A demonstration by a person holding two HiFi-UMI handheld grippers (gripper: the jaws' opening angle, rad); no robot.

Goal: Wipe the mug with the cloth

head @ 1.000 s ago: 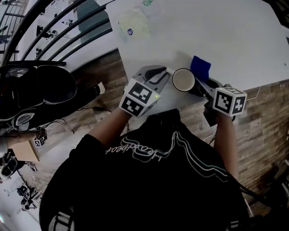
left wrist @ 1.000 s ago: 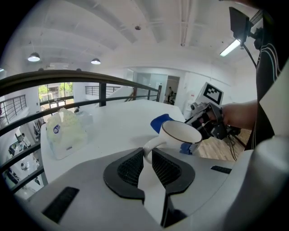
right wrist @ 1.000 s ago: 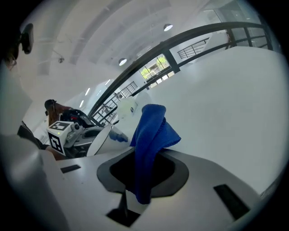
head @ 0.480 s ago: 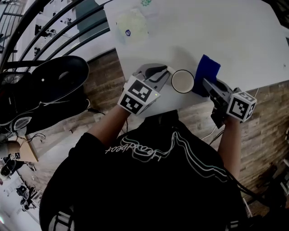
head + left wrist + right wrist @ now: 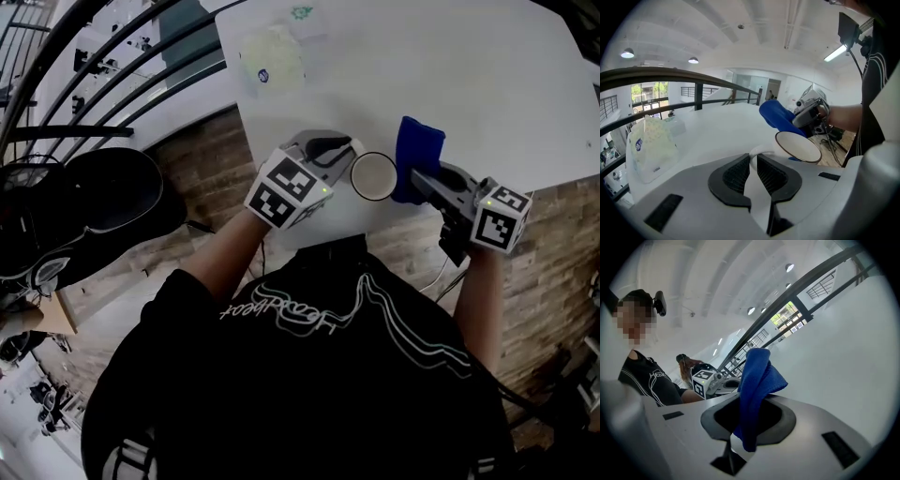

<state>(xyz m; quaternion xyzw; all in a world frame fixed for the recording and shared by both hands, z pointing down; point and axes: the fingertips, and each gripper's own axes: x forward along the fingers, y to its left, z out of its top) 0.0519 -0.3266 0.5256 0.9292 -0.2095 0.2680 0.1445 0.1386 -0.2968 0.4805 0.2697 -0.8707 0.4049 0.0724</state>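
A white mug (image 5: pixel 374 175) with a dark rim stands near the front edge of the white table (image 5: pixel 487 84). My left gripper (image 5: pixel 345 152) is on its left. In the left gripper view the mug's (image 5: pixel 799 147) handle sits between that gripper's (image 5: pixel 753 157) ribbed pads. Its jaws have just been closing and now pinch the handle. My right gripper (image 5: pixel 418 176) is shut on a blue cloth (image 5: pixel 419 150) just right of the mug. In the right gripper view the cloth (image 5: pixel 757 376) stands up out of the gripper's (image 5: pixel 754 402) jaws and hangs down below them.
A clear plastic bag (image 5: pixel 272 58) of pale stuff lies at the table's far left, also in the left gripper view (image 5: pixel 649 147). A dark railing (image 5: pixel 112 84) runs left of the table. The person's body is against the table's front edge.
The right gripper has risen with the blue cloth from below the table's edge to beside the mug's right side. The left gripper and mug have shifted slightly toward the person.
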